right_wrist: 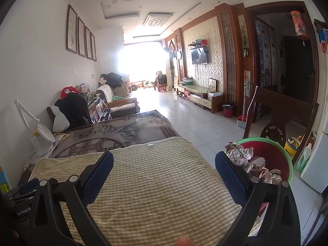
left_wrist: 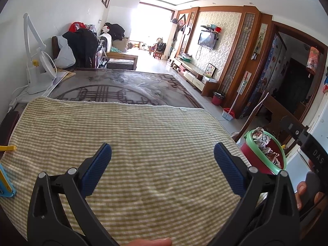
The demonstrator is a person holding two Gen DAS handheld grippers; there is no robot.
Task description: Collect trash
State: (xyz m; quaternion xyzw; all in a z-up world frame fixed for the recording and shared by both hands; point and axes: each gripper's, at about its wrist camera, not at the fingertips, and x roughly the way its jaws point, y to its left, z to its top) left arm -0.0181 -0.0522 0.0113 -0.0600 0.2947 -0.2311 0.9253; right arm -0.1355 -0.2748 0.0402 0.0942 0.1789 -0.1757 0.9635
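**Both grippers hovering empty over the cloth**

The left gripper (left_wrist: 163,153) and right gripper (right_wrist: 164,162) are gaping wide, grasping nothing. Crumpled paper (right_wrist: 242,155) is sitting heaped in the bin (right_wrist: 287,157), right of the cloth (right_wrist: 153,184); bumping it could spill some.

Daylight pours in from the tall bright window opening at the far end of the room (left_wrist: 151,20), so strong it burns out to pure white and hazes the walls beside it in both views. The pale glossy floor tiles (right_wrist: 184,121) carry a soft sheen from it. Nearer, the green-and-cream striped cloth on the worktop (left_wrist: 133,143) is evenly lit, with only faint shadows. The dark wooden doorway on the right (right_wrist: 295,65) stays dim. Both pictures bend hard at the edges, with black corners; far furniture looks soft, and close things are sharp.
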